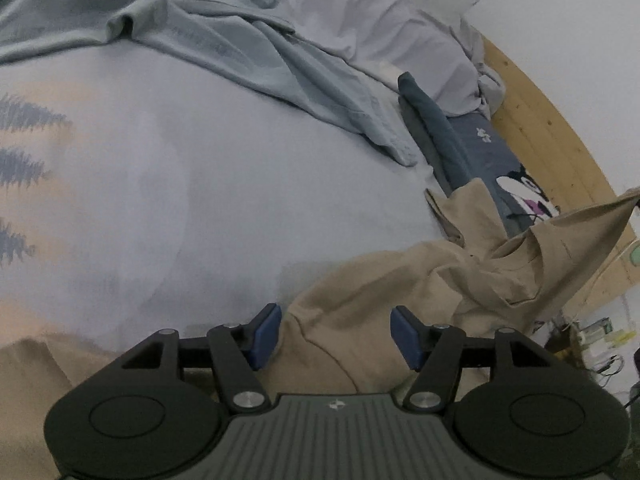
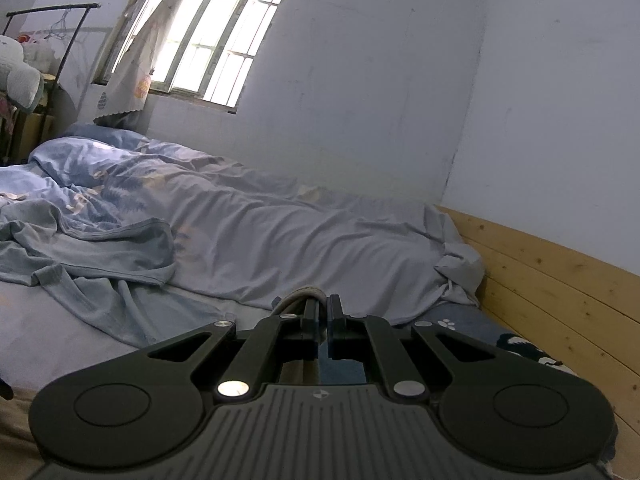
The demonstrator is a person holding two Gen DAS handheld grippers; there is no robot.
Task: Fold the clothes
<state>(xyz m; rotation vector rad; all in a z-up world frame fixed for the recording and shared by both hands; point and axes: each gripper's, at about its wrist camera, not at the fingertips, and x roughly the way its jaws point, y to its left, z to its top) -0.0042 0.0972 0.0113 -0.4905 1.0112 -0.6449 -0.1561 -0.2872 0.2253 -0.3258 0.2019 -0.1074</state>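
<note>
1. Gaping wide over a fold of the tan garment [image 1: 400, 292]: left gripper [image 1: 335, 336], blue pads [image 1: 264, 336] apart on either side of the cloth, nothing pinched between them.
2. Pressed nearly together in the right wrist view: right gripper [image 2: 322, 312], jaws narrowed onto a thick seamed edge of pale tan cloth [image 2: 298, 295] curling out just above and left of the fingertips. Most of that cloth hidden behind the black fingers, so hard to say how much is caught.
3. Lying crumpled on the pale blue bedsheet [image 1: 224, 184], at the near right of the left wrist view: the tan garment, one corner lifted up and to the right, running out of frame at the edge. Another tan patch at lower left, cut off by the gripper body; whether the same piece, cannot tell.
4. Resting just beyond the tan cloth: dark teal garment [image 1: 436, 128], rolled or folded long, on a navy printed cloth [image 1: 492, 152] with a cartoon figure half covered.
5. Spread further back: grey-blue garment [image 1: 208, 36], rumpled, and beyond it a bunched duvet [image 2: 280, 232] against the wall.
6. Edging the bed on the right: wooden board [image 2: 560, 280]. Blown out by glare: window [image 2: 208, 40].
</note>
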